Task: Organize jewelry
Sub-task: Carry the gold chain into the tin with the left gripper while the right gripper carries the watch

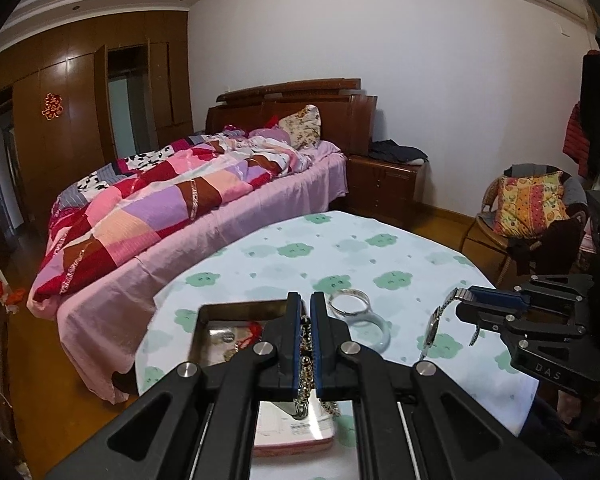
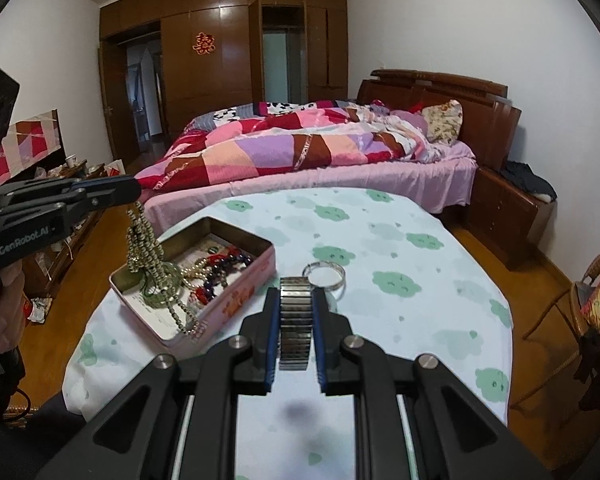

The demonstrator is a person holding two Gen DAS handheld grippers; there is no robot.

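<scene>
My left gripper (image 1: 306, 300) is shut on a golden bead necklace (image 2: 146, 248), which hangs from it into a pink tin box (image 2: 228, 300). The box (image 1: 236, 308) holds several beads and necklaces. My right gripper (image 2: 296, 296) is shut on the metal band of a wristwatch (image 2: 296, 320) and holds it above the table. In the left wrist view the right gripper (image 1: 466, 294) holds the watch (image 1: 434, 324) with its dial hanging down. A silver bangle (image 2: 325, 274) and a pale jade bangle (image 1: 370, 330) lie on the cloth beside the box.
The table wears a white cloth with green cloud prints (image 2: 400, 260). A bed with a patchwork quilt (image 2: 300, 140) stands behind it. A wicker chair with a cushion (image 1: 528, 208) is at the right, a nightstand (image 1: 384, 184) beyond the table.
</scene>
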